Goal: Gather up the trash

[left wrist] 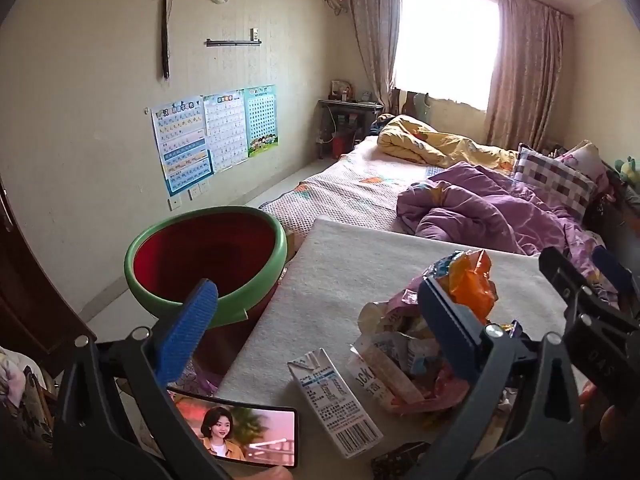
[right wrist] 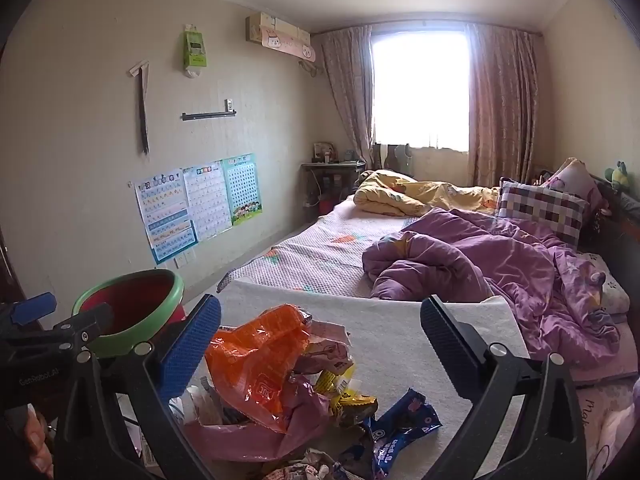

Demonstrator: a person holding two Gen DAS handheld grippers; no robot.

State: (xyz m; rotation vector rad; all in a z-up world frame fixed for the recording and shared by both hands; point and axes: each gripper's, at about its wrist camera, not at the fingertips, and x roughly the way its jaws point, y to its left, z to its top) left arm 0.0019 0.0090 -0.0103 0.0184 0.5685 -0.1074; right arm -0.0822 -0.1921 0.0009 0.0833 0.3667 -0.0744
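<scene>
- Because the trash sits heaped on one white padded board point(right wrist: 400, 344) at the foot of the bed point(right wrist: 320, 248), we have both tools hanging over that same spot, each with its fingers spread wide and nothing between them.
- Our left gripper point(left wrist: 316, 304) straddles the near-left part of the heap; its blue pad point(left wrist: 188, 328) shows in front of the bucket point(left wrist: 208, 264), while the other finger stands against the orange wrapper point(left wrist: 472, 280).
- Our right gripper point(right wrist: 320, 324) frames the orange wrapper point(right wrist: 256, 356) and the pink bag point(right wrist: 256, 436) under it, which we judge to be its likeliest first pick.
- Nearer the left camera lies a small milk carton point(left wrist: 336, 404) on its side, just beside the crumpled packets, and a phone point(left wrist: 240, 432) playing a video rests at the board's near edge; we take the phone to be no trash and would steer round it.
- A blue snack wrapper point(right wrist: 400, 428) and a yellow one point(right wrist: 352, 400) lie loose at the right of the pile, apart from the bag, so they would each need their own pinch.
- The green-rimmed, red-lined bucket stands just off the board's left edge, mouth up and seemingly with nothing in it; we read that placing as deliberate, a short carry from heap to bin.
- Thin, crinkled film may slip or drag its neighbours, so a low, firm pinch seems wise.
</scene>
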